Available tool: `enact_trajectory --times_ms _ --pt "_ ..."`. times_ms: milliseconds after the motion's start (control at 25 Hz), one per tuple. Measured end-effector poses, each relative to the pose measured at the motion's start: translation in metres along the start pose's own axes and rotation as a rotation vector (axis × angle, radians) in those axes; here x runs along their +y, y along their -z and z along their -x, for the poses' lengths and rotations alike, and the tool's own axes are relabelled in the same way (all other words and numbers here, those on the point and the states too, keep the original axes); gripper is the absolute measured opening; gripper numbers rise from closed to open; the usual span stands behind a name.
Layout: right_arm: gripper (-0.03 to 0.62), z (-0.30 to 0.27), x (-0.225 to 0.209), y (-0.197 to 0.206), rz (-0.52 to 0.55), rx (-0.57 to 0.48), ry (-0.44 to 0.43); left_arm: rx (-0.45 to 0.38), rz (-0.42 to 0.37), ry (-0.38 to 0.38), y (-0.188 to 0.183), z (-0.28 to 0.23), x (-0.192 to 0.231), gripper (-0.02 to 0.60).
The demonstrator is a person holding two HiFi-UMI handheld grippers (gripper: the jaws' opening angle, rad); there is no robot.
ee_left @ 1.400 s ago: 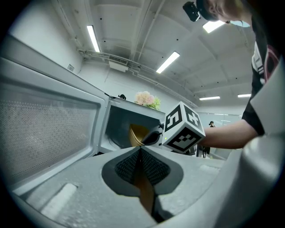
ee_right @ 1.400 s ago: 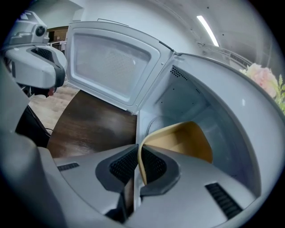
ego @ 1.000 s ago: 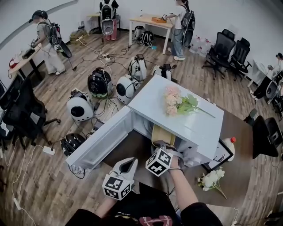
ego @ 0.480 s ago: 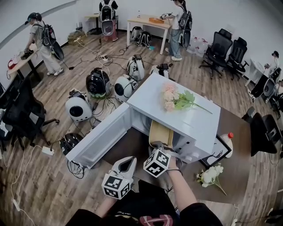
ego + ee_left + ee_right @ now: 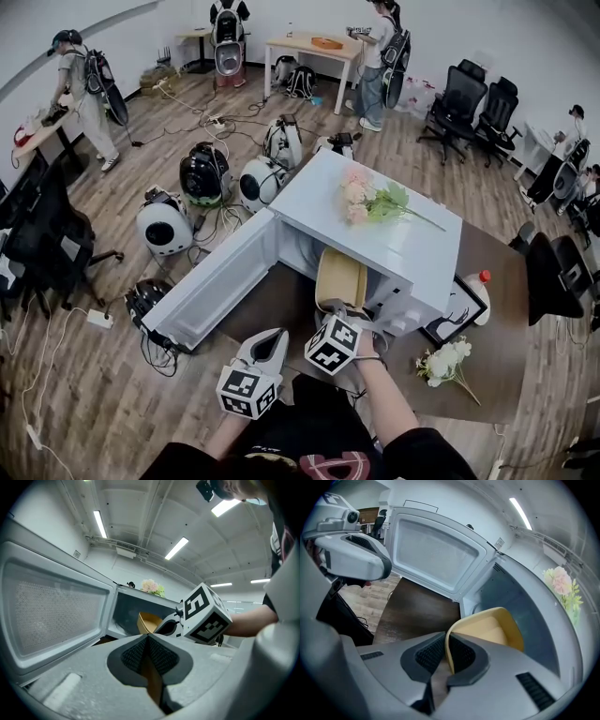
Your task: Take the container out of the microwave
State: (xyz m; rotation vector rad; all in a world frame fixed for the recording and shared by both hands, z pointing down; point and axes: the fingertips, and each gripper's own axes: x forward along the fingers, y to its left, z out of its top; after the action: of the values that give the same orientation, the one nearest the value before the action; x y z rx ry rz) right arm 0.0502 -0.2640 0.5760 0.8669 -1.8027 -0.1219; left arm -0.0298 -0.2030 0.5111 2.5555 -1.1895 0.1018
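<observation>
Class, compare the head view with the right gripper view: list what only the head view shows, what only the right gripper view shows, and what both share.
Head view only: the white flowers, the red-capped bottle and a person at the far table. Right gripper view only: a close look at the right gripper, its jaws shut on the rim of the yellow container. Both: the microwave, its open door, the pink flowers on top, the container and the left gripper.

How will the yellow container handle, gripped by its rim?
The container seems stiff: its rim holds shape under the right gripper. Looks empty, so likely light. Pinched at one edge, it may tilt.
</observation>
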Motion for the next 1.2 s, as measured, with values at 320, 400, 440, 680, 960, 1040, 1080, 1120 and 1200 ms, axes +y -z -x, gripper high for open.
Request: enact_trajectory --times_ms 320,400,440,680,960,1040,1080,1120,1200 --pt "0.032 0.009 0.014 -0.003 -0.01 -0.01 0.006 -0.001 0.001 -0.007 0.007 0.014 0.0 0.009" --pt "0.032 0.011 0.017 -0.005 -0.012 -0.013 0.006 -0.002 0.002 -0.009 0.008 0.017 0.001 0.009" --pt "0.032 0.012 0.019 -0.006 -0.013 -0.014 0.005 -0.002 0.001 -0.009 0.008 0.019 0.001 0.009" --pt "0.032 0.018 0.033 -0.011 -0.023 -0.019 -0.005 0.006 -0.001 -0.012 0.01 0.031 0.002 0.009" --pt "0.032 0.02 0.05 -0.01 -0.027 -0.018 -0.018 0.011 -0.001 -0.016 0.015 0.04 0.002 0.009" --pt "0.032 0.021 0.055 -0.011 -0.029 -0.018 -0.023 0.012 -0.002 -0.015 0.016 0.041 0.002 0.009" --pt "0.032 0.022 0.057 -0.011 -0.031 -0.017 -0.027 0.013 -0.002 -0.015 0.017 0.042 0.001 0.009" --pt "0.032 0.023 0.059 -0.011 -0.032 -0.018 -0.03 0.014 -0.002 -0.014 0.018 0.042 0.0 0.009" --pt "0.032 0.026 0.063 -0.011 -0.034 -0.02 -0.032 0.015 -0.001 -0.012 0.019 0.043 -0.002 0.009"
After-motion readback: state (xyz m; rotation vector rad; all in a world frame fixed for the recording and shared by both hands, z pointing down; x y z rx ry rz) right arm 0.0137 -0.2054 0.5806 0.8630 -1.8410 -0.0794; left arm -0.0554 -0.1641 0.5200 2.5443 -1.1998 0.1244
